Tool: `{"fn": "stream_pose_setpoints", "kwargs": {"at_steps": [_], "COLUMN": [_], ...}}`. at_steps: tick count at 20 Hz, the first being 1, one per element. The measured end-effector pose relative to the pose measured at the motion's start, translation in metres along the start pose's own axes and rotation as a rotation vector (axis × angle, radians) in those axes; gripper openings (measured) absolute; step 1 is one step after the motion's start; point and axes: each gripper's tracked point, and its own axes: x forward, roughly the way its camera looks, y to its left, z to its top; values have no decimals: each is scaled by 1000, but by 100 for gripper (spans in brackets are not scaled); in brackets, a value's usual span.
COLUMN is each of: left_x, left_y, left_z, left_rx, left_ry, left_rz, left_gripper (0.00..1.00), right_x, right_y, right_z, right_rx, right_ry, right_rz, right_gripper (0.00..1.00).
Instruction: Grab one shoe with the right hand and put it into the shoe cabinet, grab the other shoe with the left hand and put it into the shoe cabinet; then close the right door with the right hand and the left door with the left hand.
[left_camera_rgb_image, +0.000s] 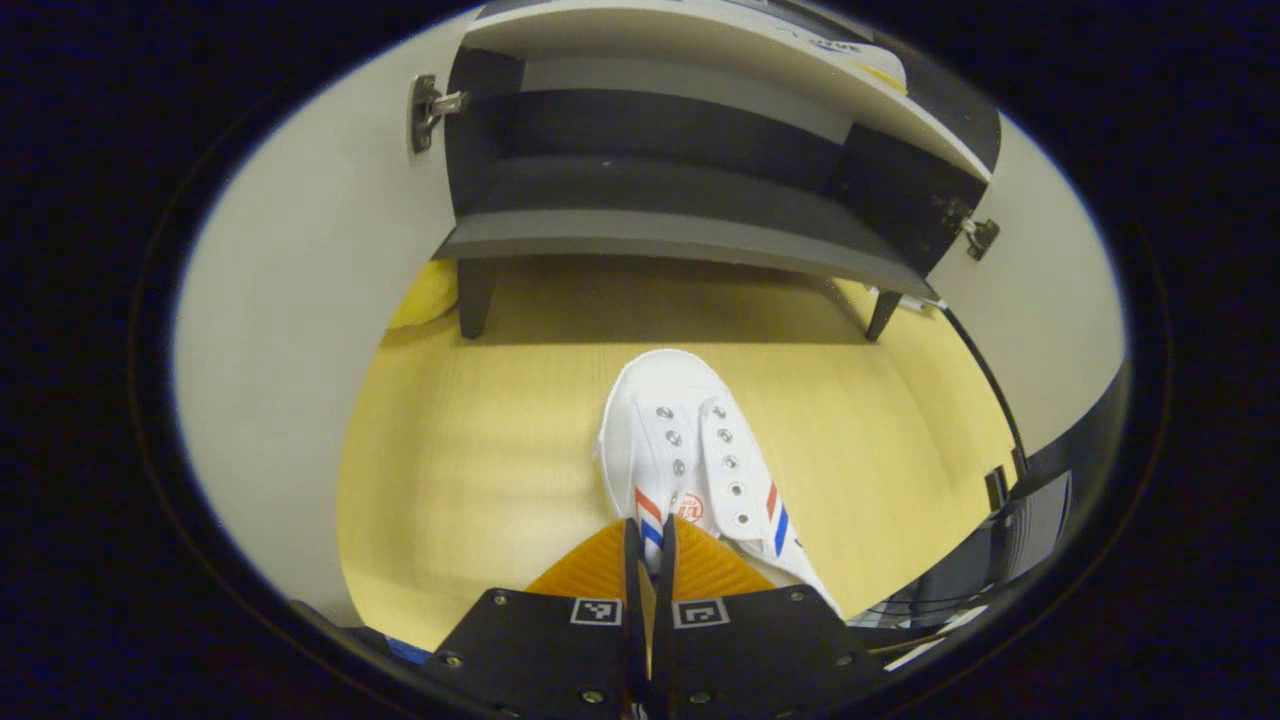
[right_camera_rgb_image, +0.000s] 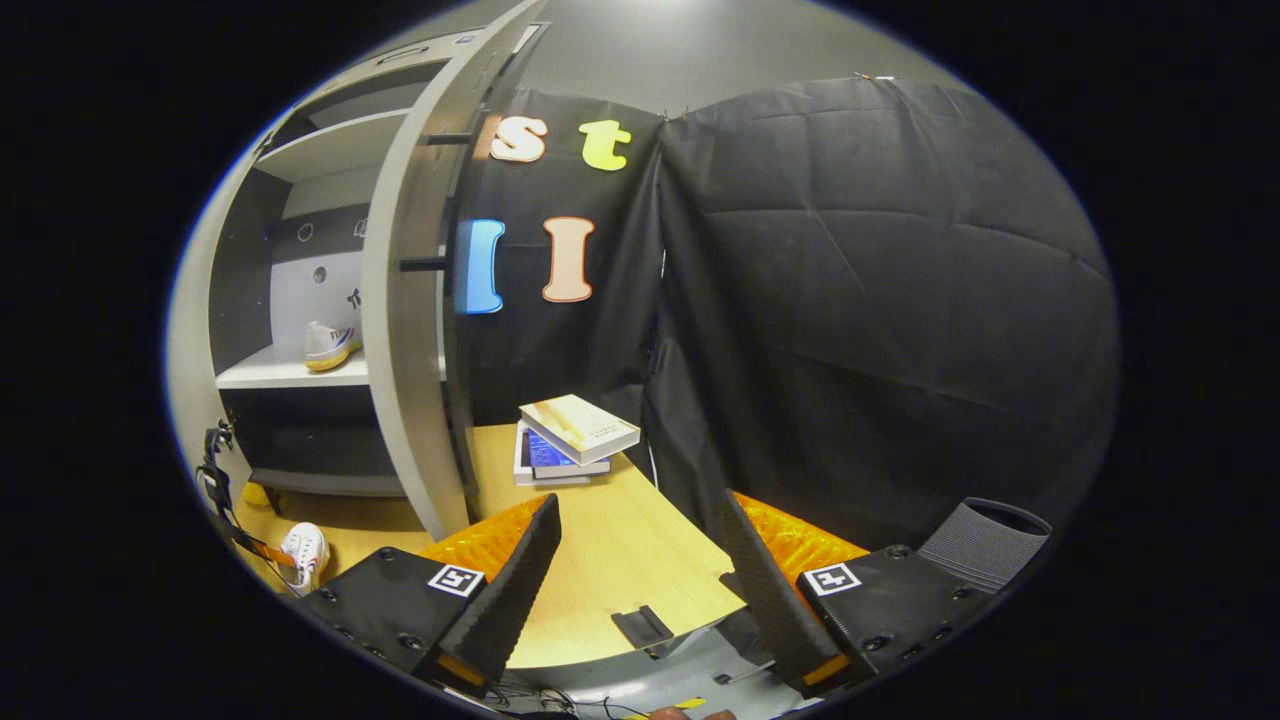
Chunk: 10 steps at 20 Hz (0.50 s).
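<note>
White canvas fills the middle of my left gripper view: one shoe lies on the pale wooden floor, its long axis running away from me, toe pointing toward the shoe cabinet, heel end at my fingers. My left gripper has its fingers drawn almost together, pinching the shoe's heel collar between them. Both cabinet doors stand open, the left door and the right door flanking the dark lower bay. In my right gripper view, the right gripper hangs spread wide, holding nothing. I count two shoes there: a second shoe sits on a shelf inside the cabinet, and the first lies on the floor. Two books lie stacked beside the open door.
</note>
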Motion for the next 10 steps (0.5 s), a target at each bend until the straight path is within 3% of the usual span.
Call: {"fn": "stream_pose_setpoints", "kwargs": {"at_steps": [10], "left_x": [-14], "left_y": [8], "left_z": [32], "left_rx": [75], "left_ry": [-251], "left_rz": [-63], "left_gripper": [3], "right_x": [22], "right_y": [-11], "right_z": [13], "right_rx": [5], "right_ry": [-35], "right_rz": [-33], "right_gripper": [100]}}
